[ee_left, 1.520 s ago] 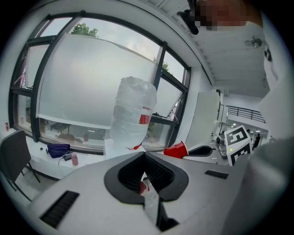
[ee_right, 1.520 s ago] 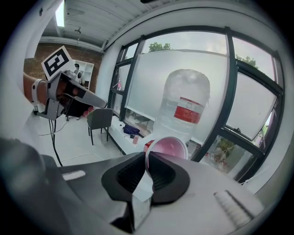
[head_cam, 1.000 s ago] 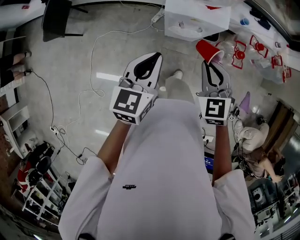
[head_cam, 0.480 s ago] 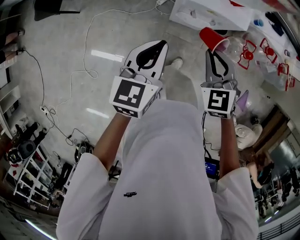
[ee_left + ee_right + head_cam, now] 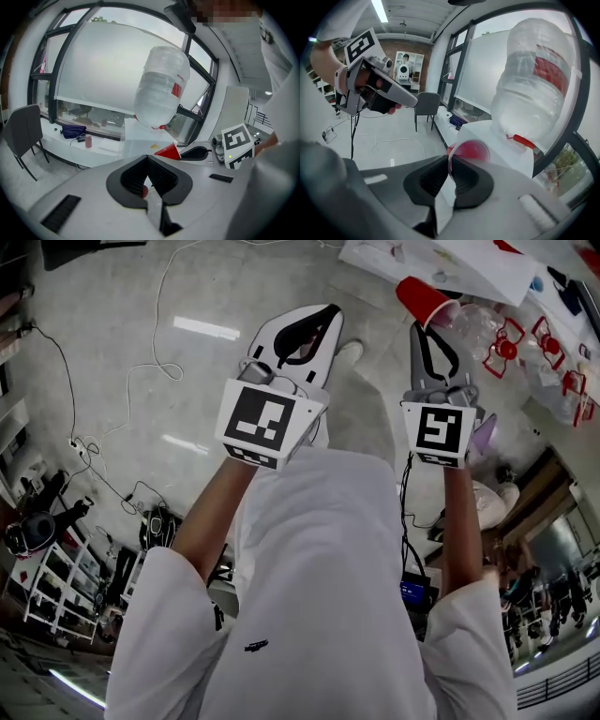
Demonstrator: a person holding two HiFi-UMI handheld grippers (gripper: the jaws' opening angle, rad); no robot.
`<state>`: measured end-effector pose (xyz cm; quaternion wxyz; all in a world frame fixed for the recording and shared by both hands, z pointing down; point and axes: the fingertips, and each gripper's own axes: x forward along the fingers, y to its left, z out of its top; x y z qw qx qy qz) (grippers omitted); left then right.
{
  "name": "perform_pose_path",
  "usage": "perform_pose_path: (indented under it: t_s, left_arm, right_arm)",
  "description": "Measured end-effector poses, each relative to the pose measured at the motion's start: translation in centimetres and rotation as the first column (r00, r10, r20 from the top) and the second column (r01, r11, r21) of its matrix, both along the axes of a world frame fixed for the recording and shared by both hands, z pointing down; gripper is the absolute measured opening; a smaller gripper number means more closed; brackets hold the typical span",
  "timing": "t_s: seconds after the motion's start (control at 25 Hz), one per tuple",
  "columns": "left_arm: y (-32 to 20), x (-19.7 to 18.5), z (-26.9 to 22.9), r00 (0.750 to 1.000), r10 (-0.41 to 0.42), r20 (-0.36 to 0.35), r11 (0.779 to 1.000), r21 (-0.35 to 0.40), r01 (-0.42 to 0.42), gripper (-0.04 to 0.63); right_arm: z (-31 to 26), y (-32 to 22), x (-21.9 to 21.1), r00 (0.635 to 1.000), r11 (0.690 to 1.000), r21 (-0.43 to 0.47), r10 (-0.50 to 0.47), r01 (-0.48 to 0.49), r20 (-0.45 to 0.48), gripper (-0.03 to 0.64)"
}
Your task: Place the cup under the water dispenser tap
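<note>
The red cup [image 5: 424,299] lies on its side, my right gripper [image 5: 421,326] shut on its rim. In the right gripper view the pads pinch the rim of the red cup [image 5: 470,152], its mouth turned toward the camera. Just beyond it is the white water dispenser [image 5: 490,133], with a big clear bottle [image 5: 533,82] on top. No tap shows. My left gripper [image 5: 327,311] hangs beside it to the left, shut on nothing. The left gripper view shows the gripper [image 5: 147,164] with its pads together, the cup [image 5: 168,151] and the bottle [image 5: 161,89] ahead.
Cables [image 5: 141,343] trail over the grey floor below. A dark chair [image 5: 427,105] and a low white ledge [image 5: 89,150] stand by the windows. Red and white clutter [image 5: 562,381] lies at the right. Shelving [image 5: 56,568] is at the lower left.
Both grippers have dropped lower and edged forward together. The cup stays pinched in the right one and now sits nearer the dispenser and bottle.
</note>
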<state>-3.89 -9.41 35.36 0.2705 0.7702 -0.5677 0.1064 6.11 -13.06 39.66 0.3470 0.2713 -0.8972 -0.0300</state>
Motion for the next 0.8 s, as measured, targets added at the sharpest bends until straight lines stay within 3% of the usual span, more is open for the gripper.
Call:
perform_pose_path:
  t_s: [0.28, 0.8]
  left_arm:
    - [-0.5, 0.5, 4.6, 1.0, 0.002, -0.021, 0.998, -0.059, -0.004, 0.002]
    - [-1.7, -0.3, 9.7, 1.0, 0.014, -0.011, 0.996, -0.085, -0.015, 0.002]
  right_arm:
    - [3.6, -0.6, -0.8, 1.0, 1.0, -0.019, -0.022, 0.022, -0.017, 0.032]
    - [10.7, -1.2, -2.0, 0.983, 0.992, 0.018, -0.12, 0.124, -0.141, 0.032]
